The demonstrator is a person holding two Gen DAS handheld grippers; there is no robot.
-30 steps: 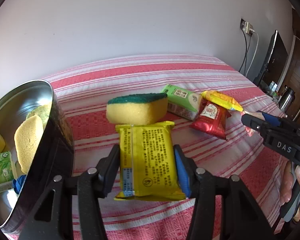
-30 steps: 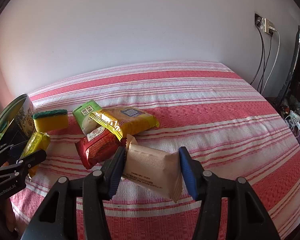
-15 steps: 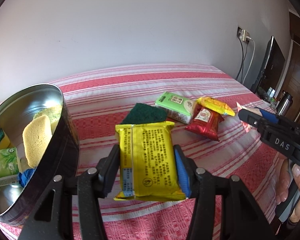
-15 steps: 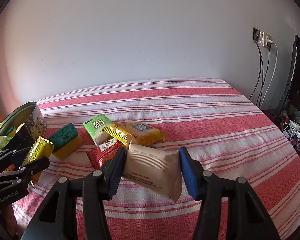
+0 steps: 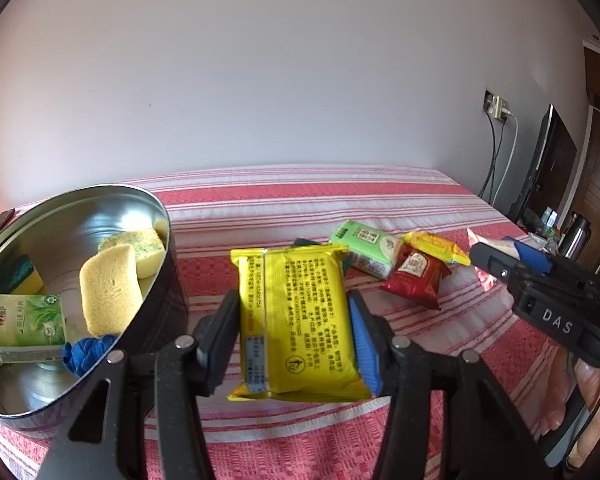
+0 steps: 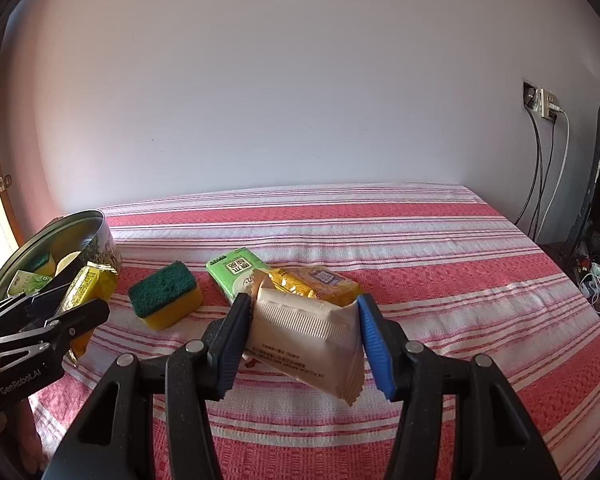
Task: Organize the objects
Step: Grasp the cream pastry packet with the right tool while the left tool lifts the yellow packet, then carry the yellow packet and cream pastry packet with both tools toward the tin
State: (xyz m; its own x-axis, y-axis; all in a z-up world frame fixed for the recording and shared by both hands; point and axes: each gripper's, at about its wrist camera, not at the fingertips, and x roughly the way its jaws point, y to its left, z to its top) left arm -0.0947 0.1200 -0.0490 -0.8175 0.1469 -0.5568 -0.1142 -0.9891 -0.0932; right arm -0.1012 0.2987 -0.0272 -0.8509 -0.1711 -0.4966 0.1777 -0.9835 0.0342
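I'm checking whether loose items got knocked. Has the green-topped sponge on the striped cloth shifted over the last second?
Yes. The sponge stood close by the metal tin before; now it lies farther right, tipped with its green face up, nearer the green packet.

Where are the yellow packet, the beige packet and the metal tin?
yellow packet [image 5: 300, 320], left wrist view, middle of printed face
beige packet [image 6: 308, 340], right wrist view, middle of wrapper
metal tin [image 5: 168, 220], left wrist view, rim
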